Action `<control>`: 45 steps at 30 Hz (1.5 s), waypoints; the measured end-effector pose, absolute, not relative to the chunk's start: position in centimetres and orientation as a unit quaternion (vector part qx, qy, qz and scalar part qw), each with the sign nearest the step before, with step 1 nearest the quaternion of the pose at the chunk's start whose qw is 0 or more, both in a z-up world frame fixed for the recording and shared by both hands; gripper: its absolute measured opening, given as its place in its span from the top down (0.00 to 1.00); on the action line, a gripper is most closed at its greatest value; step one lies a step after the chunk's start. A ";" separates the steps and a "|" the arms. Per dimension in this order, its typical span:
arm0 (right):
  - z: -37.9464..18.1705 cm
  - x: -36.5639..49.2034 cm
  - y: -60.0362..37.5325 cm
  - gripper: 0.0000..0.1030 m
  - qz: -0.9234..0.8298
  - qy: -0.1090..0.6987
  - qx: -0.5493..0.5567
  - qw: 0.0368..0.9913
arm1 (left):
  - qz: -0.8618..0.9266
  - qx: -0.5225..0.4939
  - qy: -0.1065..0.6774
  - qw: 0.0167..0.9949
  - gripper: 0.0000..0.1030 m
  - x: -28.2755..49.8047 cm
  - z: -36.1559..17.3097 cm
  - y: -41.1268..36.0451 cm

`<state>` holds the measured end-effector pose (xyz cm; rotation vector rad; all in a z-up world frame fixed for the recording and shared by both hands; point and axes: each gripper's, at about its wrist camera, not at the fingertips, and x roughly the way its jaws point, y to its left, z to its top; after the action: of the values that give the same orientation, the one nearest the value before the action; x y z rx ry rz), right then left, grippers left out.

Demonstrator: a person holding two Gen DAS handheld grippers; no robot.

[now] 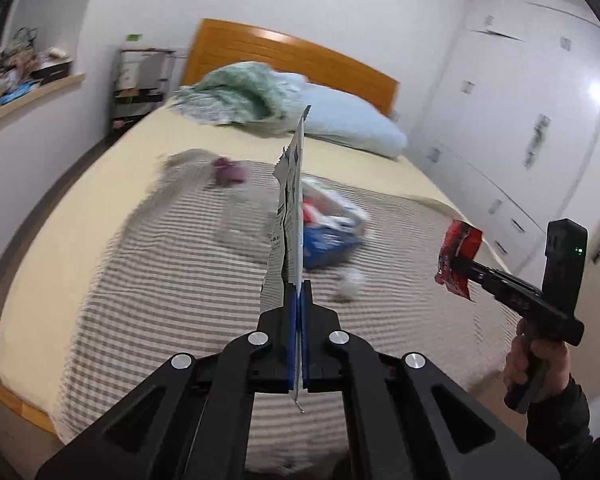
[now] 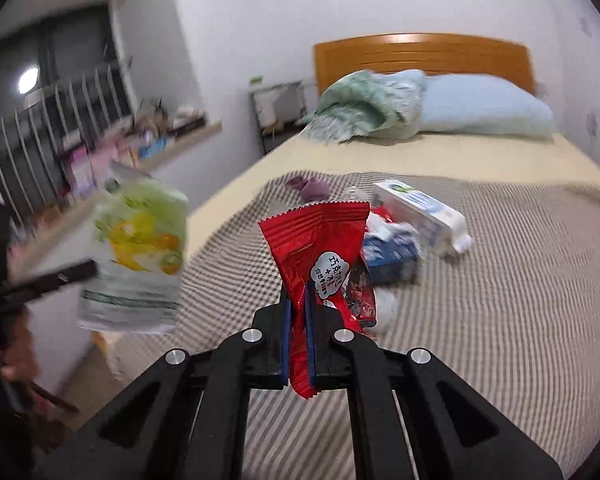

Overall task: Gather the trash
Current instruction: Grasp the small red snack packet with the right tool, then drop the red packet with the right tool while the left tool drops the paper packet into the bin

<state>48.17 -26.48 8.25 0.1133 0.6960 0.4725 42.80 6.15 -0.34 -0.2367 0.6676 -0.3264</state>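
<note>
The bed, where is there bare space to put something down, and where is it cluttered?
The yellow sheet between the pillow and the striped blanket is bare, and so is the blanket's near right part. Crowded: mid-blanket, with the white box, blue packet and purple scrap.

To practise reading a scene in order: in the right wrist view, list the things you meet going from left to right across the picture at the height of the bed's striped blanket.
Green and yellow snack bag held by the left claw → red wrapper in the right claw → blue packet on the blanket → white carton.
</note>
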 end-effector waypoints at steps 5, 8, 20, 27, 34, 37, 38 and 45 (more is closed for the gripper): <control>9.7 41.1 -35.1 0.94 0.189 0.316 0.136 0.920 | -0.227 -0.091 0.325 0.914 1.00 39.6 0.8 -0.9; 9.3 36.6 -40.5 0.94 0.155 0.307 0.172 0.923 | -0.264 -0.075 0.335 0.901 1.00 37.9 0.5 -5.6; -8.6 21.1 -56.5 0.94 -0.082 0.490 0.237 0.835 | -0.382 0.022 0.441 0.811 1.00 32.1 -8.1 -25.5; -23.3 17.0 -59.3 0.94 -0.122 0.588 0.289 0.746 | -0.403 0.112 0.534 0.735 1.00 29.4 -17.3 -34.8; -30.4 21.9 -61.3 0.93 -0.107 0.623 0.227 0.741 | -0.405 0.161 0.562 0.703 1.00 29.4 -21.2 -39.4; -34.2 24.8 -63.1 0.46 -0.106 0.652 0.169 0.732 | -0.403 0.178 0.567 0.696 1.00 30.1 -22.4 -41.1; -34.9 23.8 -64.2 0.39 -0.105 0.657 0.168 0.727 | -0.406 0.182 0.570 0.691 1.00 30.2 -22.8 -41.9; -31.6 18.9 -67.6 0.39 -0.149 0.599 0.228 0.753 | -0.440 0.181 0.626 0.618 1.00 30.4 -27.8 -47.4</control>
<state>18.85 -67.64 -31.56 0.4983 1.3065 -0.3249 30.37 -47.38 -27.83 0.4154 1.4393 -1.0123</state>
